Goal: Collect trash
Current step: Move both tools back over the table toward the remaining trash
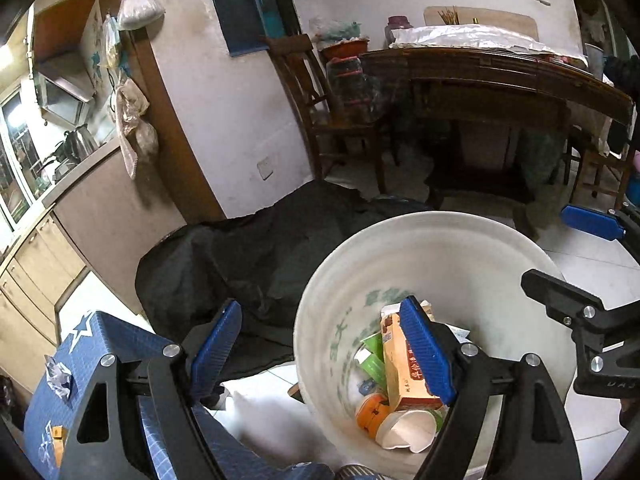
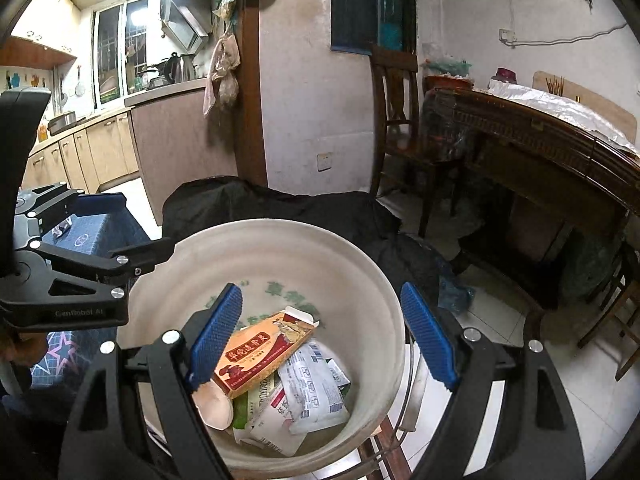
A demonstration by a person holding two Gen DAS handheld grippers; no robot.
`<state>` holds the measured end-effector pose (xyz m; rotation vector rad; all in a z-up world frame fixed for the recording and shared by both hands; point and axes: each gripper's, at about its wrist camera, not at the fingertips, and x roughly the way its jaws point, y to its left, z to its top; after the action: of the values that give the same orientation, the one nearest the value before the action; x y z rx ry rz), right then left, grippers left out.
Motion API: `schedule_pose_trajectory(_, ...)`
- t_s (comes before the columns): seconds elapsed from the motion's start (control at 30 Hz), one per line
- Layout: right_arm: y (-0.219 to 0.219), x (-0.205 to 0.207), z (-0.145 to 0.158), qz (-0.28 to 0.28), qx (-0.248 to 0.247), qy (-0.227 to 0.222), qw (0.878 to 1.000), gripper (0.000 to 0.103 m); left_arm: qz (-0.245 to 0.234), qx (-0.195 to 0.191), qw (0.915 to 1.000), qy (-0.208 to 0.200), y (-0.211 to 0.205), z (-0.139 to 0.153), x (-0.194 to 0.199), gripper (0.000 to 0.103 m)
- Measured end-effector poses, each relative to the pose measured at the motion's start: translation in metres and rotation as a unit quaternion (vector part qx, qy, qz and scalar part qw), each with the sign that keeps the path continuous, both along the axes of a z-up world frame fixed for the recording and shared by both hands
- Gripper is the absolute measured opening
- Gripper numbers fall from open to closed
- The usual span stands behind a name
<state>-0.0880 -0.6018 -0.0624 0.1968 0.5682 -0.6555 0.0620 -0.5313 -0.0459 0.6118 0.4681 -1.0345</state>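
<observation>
A white plastic bucket (image 1: 320, 320) (image 2: 360, 264) stands on the floor and holds trash: an orange carton (image 1: 400, 376) (image 2: 264, 348), a white paper cup (image 1: 408, 428), a white wrapper (image 2: 312, 384) and green packets (image 1: 374, 364). My left gripper (image 1: 324, 344) is open and empty, straddling the bucket's left rim. My right gripper (image 2: 322, 332) is open and empty, above the bucket's mouth. The right gripper also shows at the right of the left wrist view (image 1: 576, 264), and the left gripper at the left of the right wrist view (image 2: 132, 258).
A blue star-patterned box (image 1: 100, 356) (image 2: 92, 232) with a crumpled scrap (image 1: 60, 376) on it stands left of the bucket. A dark cloth heap (image 1: 248, 252) lies behind it. A wooden table (image 1: 500, 84) and chair (image 1: 312, 92) stand beyond. Kitchen cabinets (image 2: 88, 152) are at the far left.
</observation>
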Motion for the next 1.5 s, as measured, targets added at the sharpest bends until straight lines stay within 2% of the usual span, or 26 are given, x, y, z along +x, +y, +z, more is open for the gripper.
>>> schedule_pose_trajectory(0.13,0.01,0.002,0.009,0.008,-0.003,-0.011,1.0,0.078,0.012,-0.004,0.9999,-0.007,0.019,0.002,0.004,0.082)
schedule_pose_trajectory(0.27,0.03,0.01,0.016,0.041,-0.005,-0.027,0.999,0.078,0.036,-0.008,0.9993,0.0,0.061,-0.003,0.019,0.082)
schedule_pose_trajectory(0.43,0.075,0.048,0.019,0.121,-0.003,-0.034,0.992,0.078,0.109,-0.004,0.9934,0.035,0.14,-0.017,0.058,0.082)
schedule_pose_trajectory(0.53,0.106,0.077,0.017,0.179,0.006,-0.035,0.983,0.079,0.165,-0.006,0.9853,0.045,0.195,-0.022,0.082,0.082)
schedule_pose_trajectory(0.63,0.137,0.113,0.008,0.236,0.013,-0.02,0.971,0.079,0.224,-0.015,0.9724,0.062,0.257,-0.025,0.104,0.082)
schedule_pose_trajectory(0.73,0.166,0.144,-0.007,0.28,0.024,0.003,0.96,0.079,0.293,-0.022,0.9531,0.073,0.329,-0.03,0.121,0.082)
schedule_pose_trajectory(0.9,0.209,0.189,-0.031,0.33,0.049,0.035,0.942,0.085,0.368,-0.037,0.9252,0.085,0.437,-0.033,0.121,0.082)
schedule_pose_trajectory(1.0,0.231,0.218,-0.041,0.348,0.077,0.047,0.933,0.088,0.403,-0.06,0.9106,0.072,0.503,-0.024,0.12,0.086)
schedule_pose_trajectory(1.07,0.245,0.234,-0.044,0.353,0.091,0.048,0.93,0.095,0.414,-0.068,0.9064,0.05,0.538,-0.017,0.125,0.091)
schedule_pose_trajectory(1.1,0.252,0.246,-0.044,0.354,0.101,0.047,0.929,0.096,0.412,-0.066,0.9077,0.042,0.547,-0.015,0.126,0.092)
schedule_pose_trajectory(1.13,0.258,0.255,-0.043,0.355,0.107,0.047,0.928,0.097,0.401,-0.063,0.9133,0.036,0.557,-0.014,0.131,0.093)
schedule_pose_trajectory(1.2,0.275,0.279,-0.04,0.357,0.123,0.049,0.925,0.097,0.361,-0.044,0.9313,0.028,0.572,-0.018,0.141,0.093)
schedule_pose_trajectory(1.27,0.295,0.308,-0.039,0.354,0.139,0.058,0.923,0.097,0.308,-0.009,0.9513,0.013,0.577,-0.027,0.152,0.093)
schedule_pose_trajectory(1.3,0.303,0.319,-0.038,0.352,0.146,0.06,0.923,0.097,0.289,0.001,0.9574,0.01,0.579,-0.031,0.156,0.093)
schedule_pose_trajectory(1.37,0.322,0.344,-0.038,0.347,0.164,0.065,0.921,0.097,0.26,0.019,0.9653,0.013,0.585,-0.039,0.172,0.094)
schedule_pose_trajectory(1.43,0.34,0.364,-0.042,0.338,0.17,0.074,0.923,0.097,0.232,0.019,0.972,0.031,0.588,-0.044,0.185,0.093)
schedule_pose_trajectory(1.5,0.356,0.383,-0.047,0.322,0.174,0.084,0.927,0.097,0.215,0.017,0.9759,0.033,0.592,-0.048,0.195,0.093)
